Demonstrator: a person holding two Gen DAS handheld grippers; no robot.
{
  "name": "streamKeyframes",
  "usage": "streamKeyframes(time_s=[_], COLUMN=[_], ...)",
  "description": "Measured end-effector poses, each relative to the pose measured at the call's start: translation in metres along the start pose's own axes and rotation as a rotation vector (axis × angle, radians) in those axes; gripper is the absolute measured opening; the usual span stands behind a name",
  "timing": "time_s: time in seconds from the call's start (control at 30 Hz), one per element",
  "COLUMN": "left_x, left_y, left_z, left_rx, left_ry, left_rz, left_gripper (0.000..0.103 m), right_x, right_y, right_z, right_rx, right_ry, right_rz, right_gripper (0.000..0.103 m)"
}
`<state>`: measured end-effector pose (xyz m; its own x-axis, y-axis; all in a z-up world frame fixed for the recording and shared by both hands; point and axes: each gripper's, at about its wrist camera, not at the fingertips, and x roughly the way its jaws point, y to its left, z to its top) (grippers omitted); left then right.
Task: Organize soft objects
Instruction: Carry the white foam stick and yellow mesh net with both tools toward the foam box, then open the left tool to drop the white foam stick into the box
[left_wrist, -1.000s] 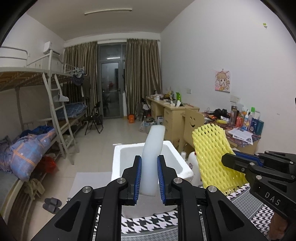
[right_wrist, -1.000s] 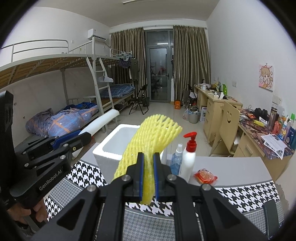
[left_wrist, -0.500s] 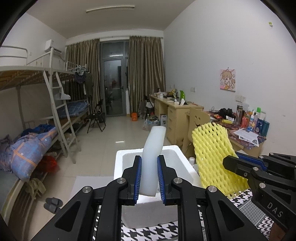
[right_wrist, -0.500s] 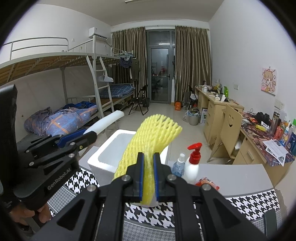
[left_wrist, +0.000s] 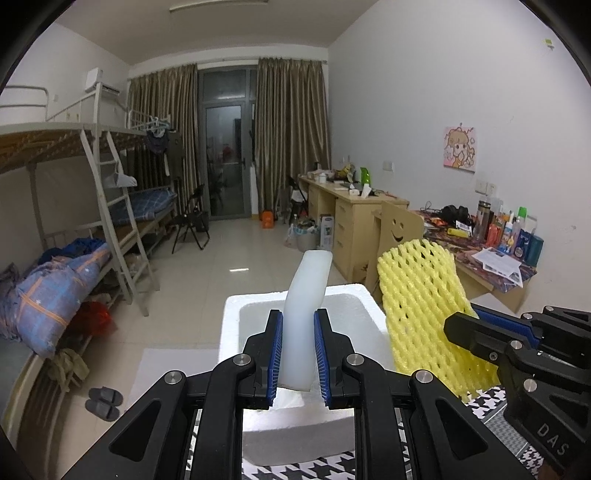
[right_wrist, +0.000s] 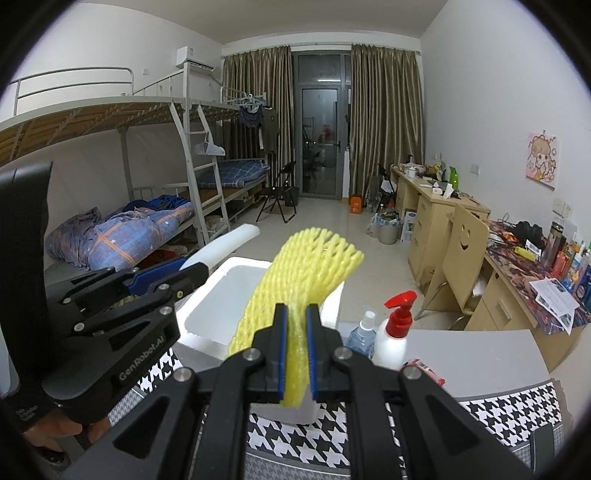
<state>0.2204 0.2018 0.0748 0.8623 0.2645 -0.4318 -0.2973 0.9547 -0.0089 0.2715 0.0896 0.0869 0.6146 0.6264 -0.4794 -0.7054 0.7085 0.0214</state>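
1. Foam box (left_wrist: 236, 314) sits open-topped on the checked table (right_wrist: 517, 413), ahead of and below both grippers.
2. Yellow mesh sleeve (right_wrist: 306, 273) stands nearly upright, its lower end squeezed in the right gripper (right_wrist: 295, 354).
3. White foam strip (left_wrist: 306, 295) also points up, clamped in the left gripper (left_wrist: 298, 354), which looks nearer the box mouth.
4. Only the right view shows the bottles (right_wrist: 391, 339) beside the box.

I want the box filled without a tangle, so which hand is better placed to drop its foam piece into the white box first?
Left, probably. The left gripper holds the white foam strip lined up with the foam box opening. The right gripper, holding the yellow foam net, sits towards the box's right edge.
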Motion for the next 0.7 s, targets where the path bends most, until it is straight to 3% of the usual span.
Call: streamKeyframes(time_s=[0.3,0.37,0.5,0.7], left_x=[0.032,0.041,0.048,0.034], left_y=[0.008,0.01,0.017,0.029], left_z=[-0.003,-0.004,-0.009,-0.009], left_rx=[-0.012,-0.024,-0.03,-0.054], left_ry=[0.057,0.072,0.09,0.054], left_rz=[-0.003,-0.013,0.021,0.07], left_gripper=[0.02,0.026,0.059,0.083], right_x=[0.015,0.018,0.023,0.027], right_y=[-0.005,-0.006,-0.008,-0.007], right_z=[0.002,0.002,0.002,0.003], right_rx=[0.009,0.012,0.017,0.016], right_ry=[0.015,0.019,0.029,0.036], right_rz=[-0.012,-0.014,-0.02,-0.014], right_gripper=[0.012,0.012,0.012,0.012])
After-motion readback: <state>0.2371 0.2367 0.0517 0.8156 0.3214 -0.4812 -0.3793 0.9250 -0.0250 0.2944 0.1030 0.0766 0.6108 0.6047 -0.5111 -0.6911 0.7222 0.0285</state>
